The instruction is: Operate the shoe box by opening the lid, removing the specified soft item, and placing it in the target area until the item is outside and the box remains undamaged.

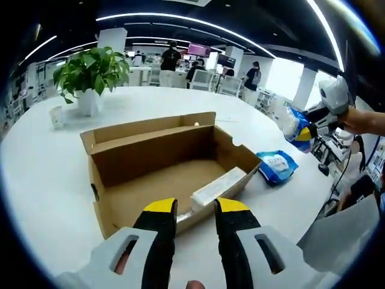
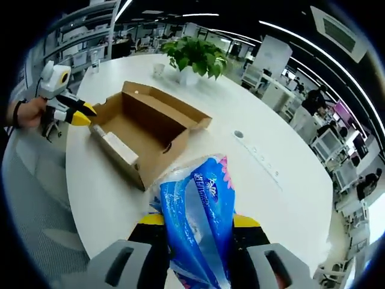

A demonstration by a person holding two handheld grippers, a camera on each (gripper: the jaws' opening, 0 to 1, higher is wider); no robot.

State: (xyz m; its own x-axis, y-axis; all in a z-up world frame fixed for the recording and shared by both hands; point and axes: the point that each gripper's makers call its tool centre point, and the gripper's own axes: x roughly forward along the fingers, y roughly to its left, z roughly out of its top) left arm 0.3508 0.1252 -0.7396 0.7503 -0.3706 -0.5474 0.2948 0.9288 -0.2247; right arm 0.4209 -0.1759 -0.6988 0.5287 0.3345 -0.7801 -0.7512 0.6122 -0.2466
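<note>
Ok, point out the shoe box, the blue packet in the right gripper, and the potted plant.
shoe box (image 1: 157, 158), left gripper view, inner back wall.
blue packet (image 2: 198, 226), right gripper view, middle of the wrapper.
potted plant (image 1: 91, 69), left gripper view, leaves.

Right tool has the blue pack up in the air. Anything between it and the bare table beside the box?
Nothing visible. The blue pack hangs in the right tool above bare table, clear of the open box.

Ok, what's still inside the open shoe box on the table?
Inside the shoe box, a long white packet lies along one wall; the cardboard floor beside it is bare. The near wall hides the floor just behind it.
</note>
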